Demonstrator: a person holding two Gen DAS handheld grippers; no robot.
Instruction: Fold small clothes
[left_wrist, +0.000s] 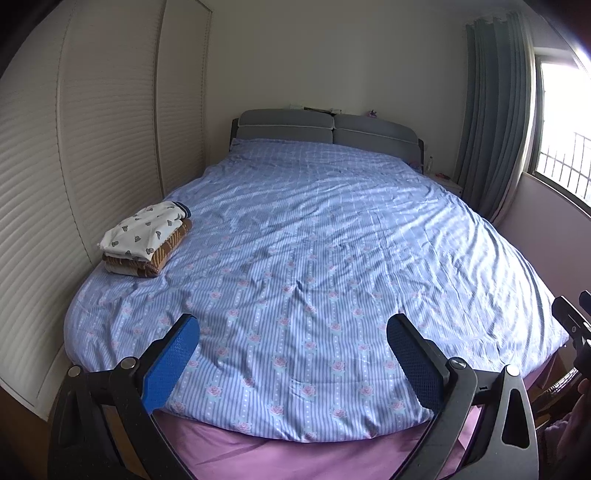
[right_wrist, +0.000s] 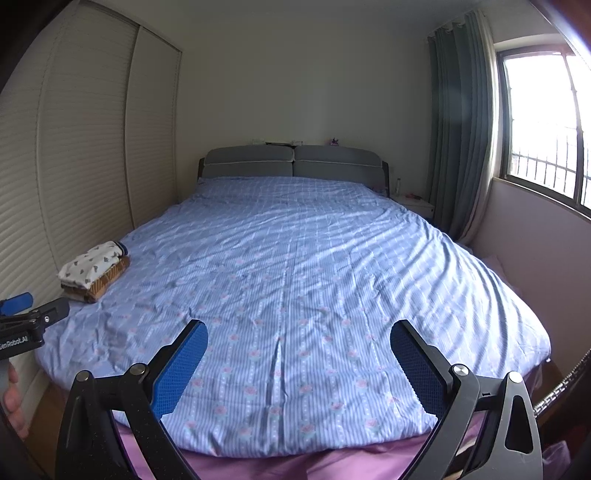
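I hold both of my tools above the foot of a wide bed covered by a rumpled blue striped quilt with pink rose print (left_wrist: 314, 240), and neither touches it. My left gripper (left_wrist: 293, 363) has its jaws spread wide with nothing between the blue textured pads (left_wrist: 168, 363); only the quilt shows through the gap. My right gripper (right_wrist: 299, 365) is the same, jaws wide apart and holding nothing, and it hangs just beside the left one, whose black arm and blue pad tip reach in at the left edge of the right wrist view. The small clothes sit well away from both tools, on the left side of the bed close to the pale louvred wardrobe doors (left_wrist: 44, 155): a folded stack (left_wrist: 147, 240) with a white garment printed with small dark figures on top of a brown patterned piece. A pink sheet (left_wrist: 258, 458) shows under the quilt's near edge. At the far end stands a grey padded headboard (right_wrist: 293, 162), and grey-green curtains (right_wrist: 461, 129) hang beside a bright window on the right.
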